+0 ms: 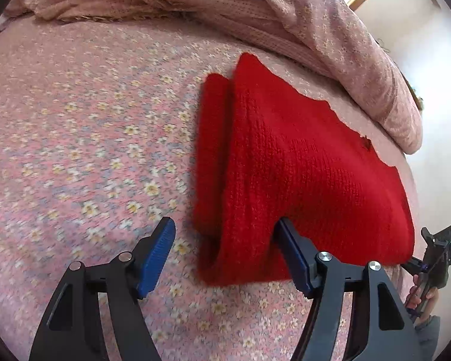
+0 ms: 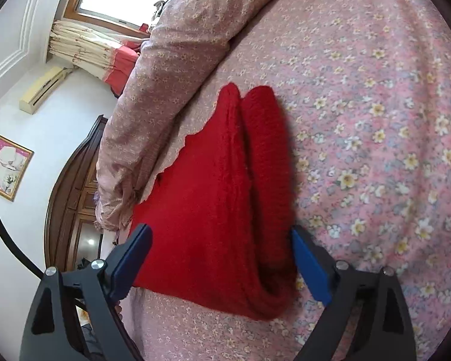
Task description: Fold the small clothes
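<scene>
- The left gripper (image 1: 225, 240) is standing spread, its left blue pad over the flowered bed sheet (image 1: 84, 138), its right pad lying against the near fold of the red knitted garment (image 1: 288, 162), not pinching it.
- The garment is lying folded on the bed, beside the bunched pink quilt (image 1: 330, 30).
- The right gripper (image 2: 222, 249) is gaping wide, straddling the garment's near end.

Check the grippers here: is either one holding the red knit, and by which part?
Nothing is held. Left gripper and right gripper both stand open astride the folded red knit garment; no pad presses it.
</scene>
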`<state>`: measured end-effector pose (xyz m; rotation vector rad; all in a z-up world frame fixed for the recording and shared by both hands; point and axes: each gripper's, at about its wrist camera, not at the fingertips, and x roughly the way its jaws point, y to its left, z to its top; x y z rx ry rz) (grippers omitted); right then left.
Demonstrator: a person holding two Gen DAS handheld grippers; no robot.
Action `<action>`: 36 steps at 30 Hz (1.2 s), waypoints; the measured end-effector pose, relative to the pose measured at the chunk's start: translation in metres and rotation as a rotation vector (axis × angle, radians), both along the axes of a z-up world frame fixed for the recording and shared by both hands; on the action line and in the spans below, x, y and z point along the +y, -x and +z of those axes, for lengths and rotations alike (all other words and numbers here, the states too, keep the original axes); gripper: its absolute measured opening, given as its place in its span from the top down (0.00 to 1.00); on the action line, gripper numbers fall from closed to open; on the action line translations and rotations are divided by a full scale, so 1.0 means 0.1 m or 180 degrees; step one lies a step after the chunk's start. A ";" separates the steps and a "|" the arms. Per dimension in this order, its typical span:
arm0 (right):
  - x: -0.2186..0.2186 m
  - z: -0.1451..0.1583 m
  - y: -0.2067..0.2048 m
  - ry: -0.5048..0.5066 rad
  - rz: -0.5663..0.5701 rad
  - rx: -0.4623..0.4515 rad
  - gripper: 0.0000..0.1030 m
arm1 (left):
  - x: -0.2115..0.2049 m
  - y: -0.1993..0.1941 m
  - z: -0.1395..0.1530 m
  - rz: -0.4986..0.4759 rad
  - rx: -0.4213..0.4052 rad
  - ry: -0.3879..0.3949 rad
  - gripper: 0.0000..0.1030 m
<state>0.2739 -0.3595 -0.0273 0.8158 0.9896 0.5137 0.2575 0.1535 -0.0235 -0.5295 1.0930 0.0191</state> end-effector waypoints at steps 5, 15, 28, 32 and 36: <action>0.08 0.01 -0.04 0.0106 0.0068 -0.0002 0.08 | 0.09 0.09 0.10 0.0121 -0.0060 -0.0146 0.34; 0.12 0.01 -0.05 0.0110 0.0108 -0.0065 0.08 | 0.24 -0.24 -0.13 -0.0183 -0.0407 0.0413 0.26; 0.17 -0.04 -0.17 -0.0203 0.0535 0.0098 0.08 | 0.22 -0.35 -0.26 -0.0096 -0.0260 0.1414 0.25; 0.15 -0.05 -0.28 -0.0368 0.0403 0.0005 0.08 | 0.22 -0.42 -0.27 -0.0073 -0.0298 0.1472 0.25; 0.18 -0.06 -0.33 -0.0387 0.0408 0.0000 0.09 | 0.43 -0.11 -0.26 -0.0098 -0.0280 0.1457 0.29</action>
